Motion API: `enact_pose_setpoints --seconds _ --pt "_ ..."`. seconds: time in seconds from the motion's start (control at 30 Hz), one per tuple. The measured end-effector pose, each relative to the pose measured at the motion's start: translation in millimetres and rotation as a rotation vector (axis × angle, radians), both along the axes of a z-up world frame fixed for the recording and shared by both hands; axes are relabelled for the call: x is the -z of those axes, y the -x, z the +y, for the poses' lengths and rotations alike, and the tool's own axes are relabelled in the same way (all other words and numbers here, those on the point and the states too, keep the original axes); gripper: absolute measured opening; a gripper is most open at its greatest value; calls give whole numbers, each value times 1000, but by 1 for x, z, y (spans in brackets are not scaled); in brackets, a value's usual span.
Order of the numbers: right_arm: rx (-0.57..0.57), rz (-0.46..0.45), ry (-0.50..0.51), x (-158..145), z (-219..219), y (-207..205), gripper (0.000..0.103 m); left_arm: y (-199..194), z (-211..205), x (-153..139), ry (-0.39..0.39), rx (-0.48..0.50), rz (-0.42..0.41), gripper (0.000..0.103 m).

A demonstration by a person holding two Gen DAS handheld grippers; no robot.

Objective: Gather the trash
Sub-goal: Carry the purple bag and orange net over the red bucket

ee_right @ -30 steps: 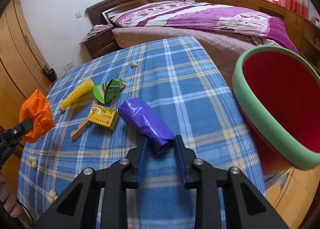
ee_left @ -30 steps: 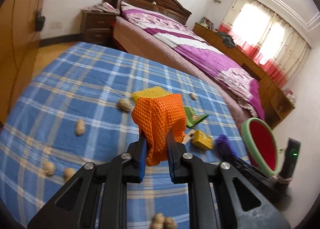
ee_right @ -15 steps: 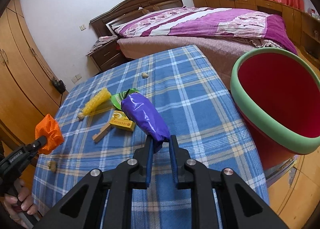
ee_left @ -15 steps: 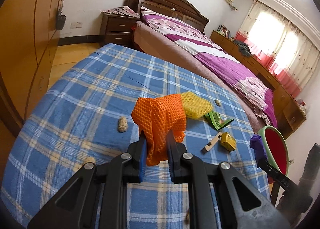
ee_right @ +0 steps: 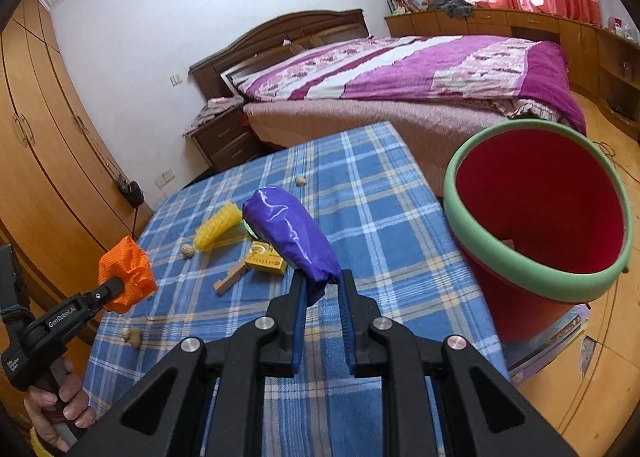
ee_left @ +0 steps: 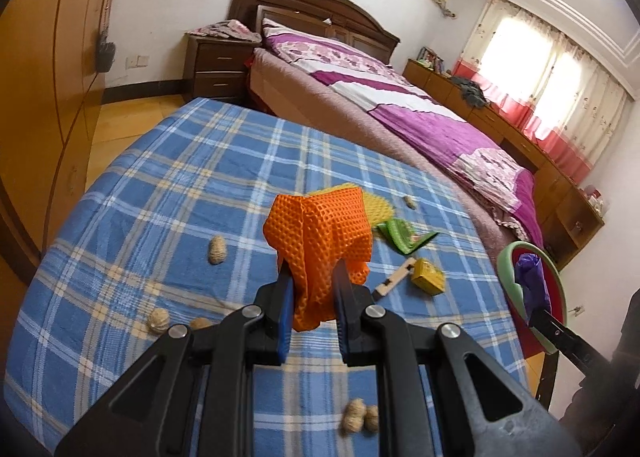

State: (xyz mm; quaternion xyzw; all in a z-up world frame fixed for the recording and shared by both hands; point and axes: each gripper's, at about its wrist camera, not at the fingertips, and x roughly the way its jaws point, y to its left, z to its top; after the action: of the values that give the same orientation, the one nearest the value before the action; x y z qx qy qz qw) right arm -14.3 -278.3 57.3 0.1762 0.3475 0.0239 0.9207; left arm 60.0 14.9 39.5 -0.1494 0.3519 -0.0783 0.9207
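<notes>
At the far left of the right wrist view, the left gripper [ee_right: 120,289] pinches an orange mesh sleeve [ee_right: 127,274] between its jaws, lifted clear of the blue checked table [ee_right: 376,193]. The grip takes only the lower folds of the mesh [ee_left: 318,253]; soft netting like that could squeeze thinner and slide out on the way over, probably onto the peanuts [ee_left: 217,250] lying on the cloth below, and would need a second pick.

In the middle of the table, trash not yet collected lies close together: a yellow mesh sleeve [ee_right: 218,226], a green wrapper [ee_left: 402,235], a small yellow box [ee_right: 267,260] and a wooden stick [ee_right: 230,278]. A low swing by either gripper could knock these or roll a peanut off the edge.

Nearer, the right gripper [ee_right: 323,289] has its jaws pressed on the lower end of a purple plastic bag [ee_right: 290,235], which stands up above them. The film looks slick, and most of its bulk sits beyond the grip, so a quick tilt might pull it loose short of the target.

At the right stands the red bin [ee_right: 536,217] with a green rim, past the table's right edge and lower than the top. Letting go too early would drop the bag on the table edge or floor; hitting the rim might tip the bin.
</notes>
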Motion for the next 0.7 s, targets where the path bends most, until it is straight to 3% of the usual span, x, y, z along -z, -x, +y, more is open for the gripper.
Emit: enact_pose_setpoints --seconds 0.7 --pt "113 -111 -18 -34 -43 55 17 18 -82 -39 44 230 -27 17"
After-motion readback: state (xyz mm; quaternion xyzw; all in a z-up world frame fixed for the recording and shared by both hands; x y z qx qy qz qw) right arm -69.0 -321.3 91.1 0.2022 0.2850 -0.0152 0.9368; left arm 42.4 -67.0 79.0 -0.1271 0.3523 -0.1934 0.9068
